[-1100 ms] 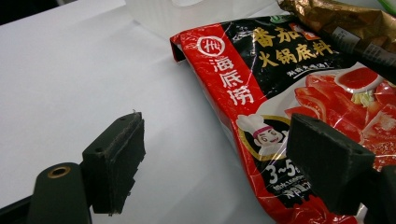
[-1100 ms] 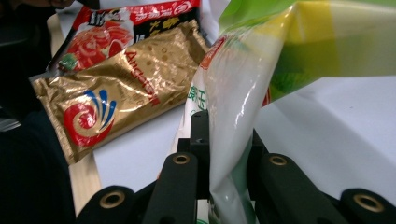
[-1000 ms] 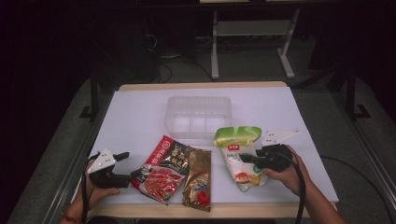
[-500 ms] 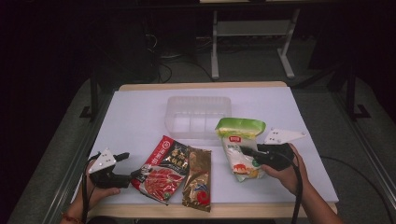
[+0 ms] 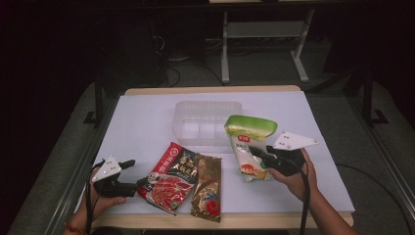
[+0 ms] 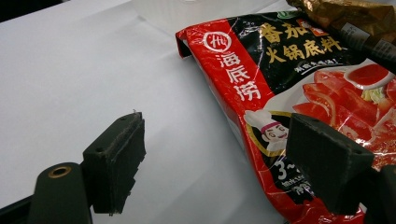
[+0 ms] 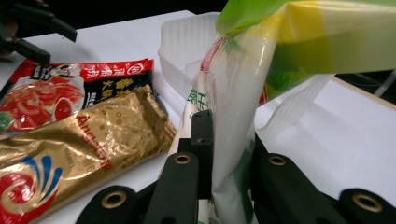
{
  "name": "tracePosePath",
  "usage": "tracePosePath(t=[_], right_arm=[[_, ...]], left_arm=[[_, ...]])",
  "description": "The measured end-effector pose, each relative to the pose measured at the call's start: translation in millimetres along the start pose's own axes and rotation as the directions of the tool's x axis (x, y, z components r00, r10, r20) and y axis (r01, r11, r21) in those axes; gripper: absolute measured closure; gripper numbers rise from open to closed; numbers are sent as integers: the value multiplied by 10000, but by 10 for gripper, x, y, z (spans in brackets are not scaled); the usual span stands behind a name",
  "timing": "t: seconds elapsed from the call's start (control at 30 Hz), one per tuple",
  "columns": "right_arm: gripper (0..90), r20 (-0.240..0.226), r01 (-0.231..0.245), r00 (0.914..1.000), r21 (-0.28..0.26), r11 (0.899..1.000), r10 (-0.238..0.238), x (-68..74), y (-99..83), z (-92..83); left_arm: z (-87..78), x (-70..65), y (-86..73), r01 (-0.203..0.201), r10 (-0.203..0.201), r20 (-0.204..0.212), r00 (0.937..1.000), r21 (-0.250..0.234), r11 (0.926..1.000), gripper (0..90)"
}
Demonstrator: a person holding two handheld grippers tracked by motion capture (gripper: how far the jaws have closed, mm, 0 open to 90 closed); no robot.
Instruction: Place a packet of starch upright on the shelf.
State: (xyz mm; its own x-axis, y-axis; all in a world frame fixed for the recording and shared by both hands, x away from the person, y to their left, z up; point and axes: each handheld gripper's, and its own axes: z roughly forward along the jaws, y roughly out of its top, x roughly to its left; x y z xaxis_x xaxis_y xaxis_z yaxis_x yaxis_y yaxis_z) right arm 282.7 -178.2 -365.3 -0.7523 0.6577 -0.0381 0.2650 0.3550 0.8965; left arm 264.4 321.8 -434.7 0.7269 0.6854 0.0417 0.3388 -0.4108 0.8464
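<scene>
My right gripper [image 5: 259,152] is shut on a white packet with a green top [image 5: 248,142] and holds it tilted upright above the table, just right of the clear plastic tray [image 5: 208,120]. In the right gripper view the jaws [image 7: 229,140] pinch the packet's [image 7: 280,42] lower part. A red sauce packet [image 5: 172,178] and a gold packet [image 5: 208,188] lie flat near the front. My left gripper [image 5: 137,172] stands open at the red packet's left edge. In the left gripper view [image 6: 219,154] one jaw hangs over that packet [image 6: 299,84] and the other over bare table.
The white table top [image 5: 147,122] ends in a wooden front edge [image 5: 274,220]. The tray [image 7: 182,42] holds nothing. The gold packet [image 7: 79,140] overlaps the red one [image 7: 56,88]. A metal stand [image 5: 264,44] and cables lie on the dark floor behind.
The white-and-green packet in my right gripper has swung up from lying low, so its green top is higher beside the tray. The left gripper has kept still.
</scene>
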Motion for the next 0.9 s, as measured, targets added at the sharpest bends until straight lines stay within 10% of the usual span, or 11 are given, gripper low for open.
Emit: tracePosePath(t=[0.9], right_arm=[[819, 1549, 502, 9872, -827, 9953, -369, -3, 358, 312]], left_arm=[[-2, 3, 5, 99, -98, 74, 9999, -179, 9998, 192]])
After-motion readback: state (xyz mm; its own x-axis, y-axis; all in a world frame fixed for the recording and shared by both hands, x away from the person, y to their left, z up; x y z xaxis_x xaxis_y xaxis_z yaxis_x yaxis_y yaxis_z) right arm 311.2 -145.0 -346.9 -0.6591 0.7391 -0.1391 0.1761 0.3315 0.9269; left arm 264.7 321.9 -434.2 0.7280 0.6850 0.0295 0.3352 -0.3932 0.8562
